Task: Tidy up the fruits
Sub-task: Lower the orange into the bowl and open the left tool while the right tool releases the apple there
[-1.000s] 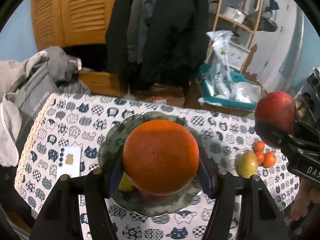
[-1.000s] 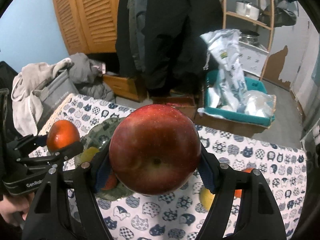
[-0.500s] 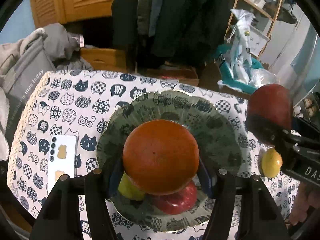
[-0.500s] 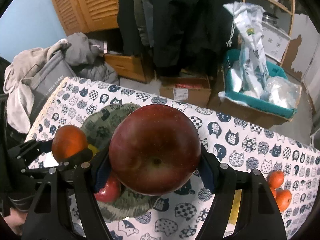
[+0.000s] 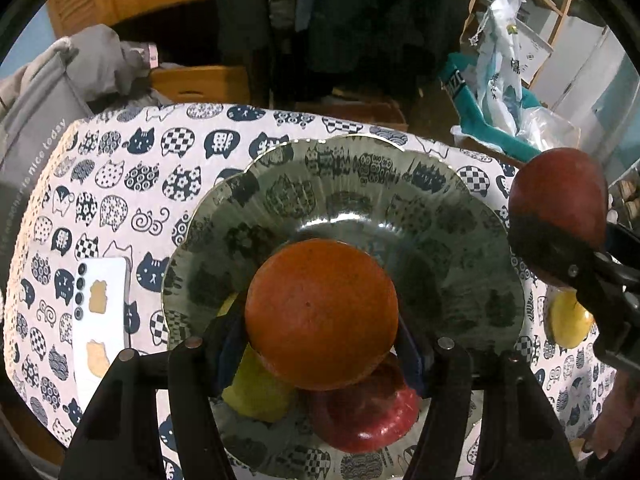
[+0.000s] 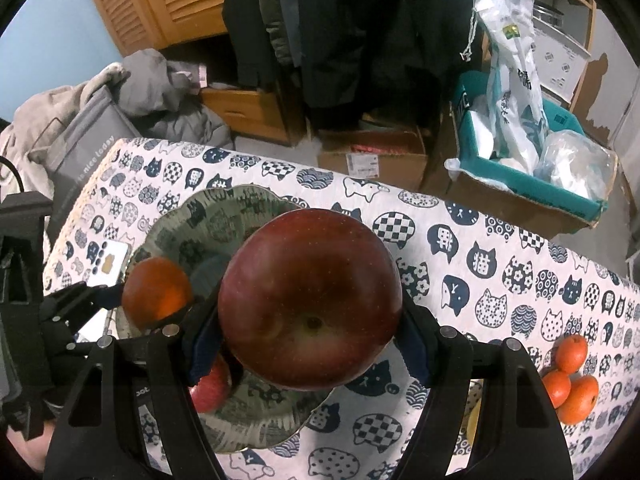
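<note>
My left gripper (image 5: 320, 332) is shut on a large orange (image 5: 321, 314), held just above the green patterned plate (image 5: 360, 184). A yellow fruit (image 5: 256, 392) and a red apple (image 5: 364, 412) lie on the plate's near side, under the orange. My right gripper (image 6: 310, 332) is shut on a big dark red apple (image 6: 310, 298) over the plate's right edge (image 6: 240, 428). The left wrist view shows that apple (image 5: 558, 200) at the right. The right wrist view shows the orange (image 6: 157, 294) at the left.
A white phone (image 5: 102, 316) lies on the cat-print tablecloth (image 5: 120, 168) left of the plate. A yellow fruit (image 5: 570, 320) and three small oranges (image 6: 572, 378) sit on the cloth to the right. Bags, boxes and hanging coats stand behind the table.
Both grippers have come down toward the table with their fruit. The plate now looks larger and closer, and the yellow fruit and red apple on it have come into sight.
</note>
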